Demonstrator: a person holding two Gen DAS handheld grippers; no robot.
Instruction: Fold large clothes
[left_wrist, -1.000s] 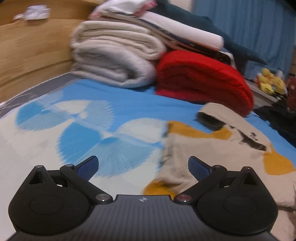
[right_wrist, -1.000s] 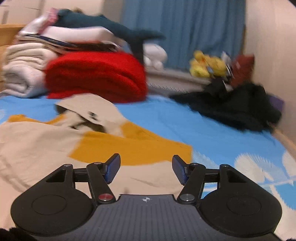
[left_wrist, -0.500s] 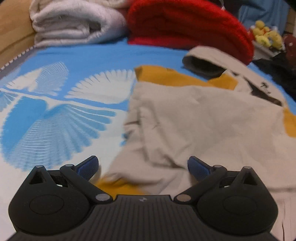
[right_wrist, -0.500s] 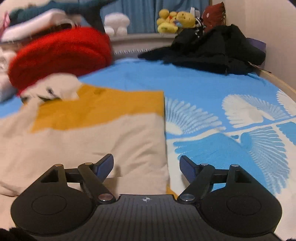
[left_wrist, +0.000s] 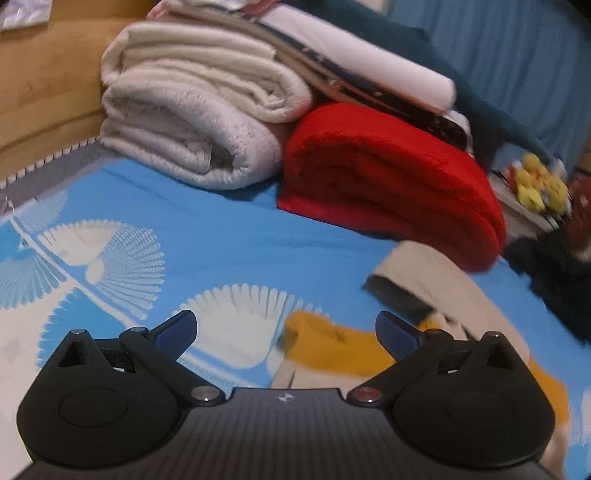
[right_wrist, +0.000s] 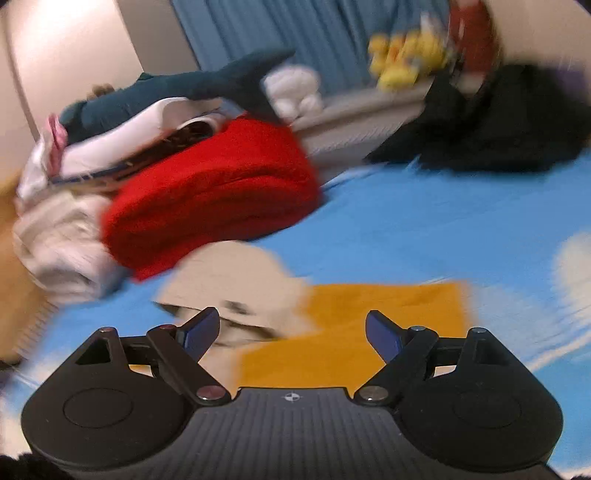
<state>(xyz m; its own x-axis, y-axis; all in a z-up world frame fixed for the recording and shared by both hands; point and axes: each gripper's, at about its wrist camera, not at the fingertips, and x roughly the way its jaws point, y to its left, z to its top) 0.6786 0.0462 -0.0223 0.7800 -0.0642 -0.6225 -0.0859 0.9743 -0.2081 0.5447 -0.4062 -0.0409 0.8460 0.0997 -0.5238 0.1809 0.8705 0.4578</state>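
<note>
Left gripper (left_wrist: 286, 330): jaws spread wide, nothing between the blue pads, hanging above the near edge of the garment.
Right gripper (right_wrist: 291, 332): jaws opening, already wide, nothing caught between them; it hovers over the garment's mustard panel.
Hoodie (left_wrist: 424, 295): beige with mustard-yellow panels, lying flat on the bed, its hood (right_wrist: 236, 273) pointing toward the stacked bedding. In the right wrist view the yellow part (right_wrist: 369, 325) sits straight ahead of the fingers.
Bed sheet (left_wrist: 229, 240): bright blue with white fan-shaped prints, under everything.
Red blanket (left_wrist: 388, 177): folded thick, just beyond the hood, close to it.
Cream blanket (left_wrist: 192, 122): folded, beside the red one, up against the wooden headboard (left_wrist: 48, 85).
On top of those 2: white folded bedding and a dark teal plush shark (right_wrist: 177, 92).
Black clothing pile (right_wrist: 498, 122): well apart from the hoodie, at the far side of the bed.
Yellow plush toys (right_wrist: 406, 55): on a ledge by the blue curtain (left_wrist: 517, 62); blurred.
</note>
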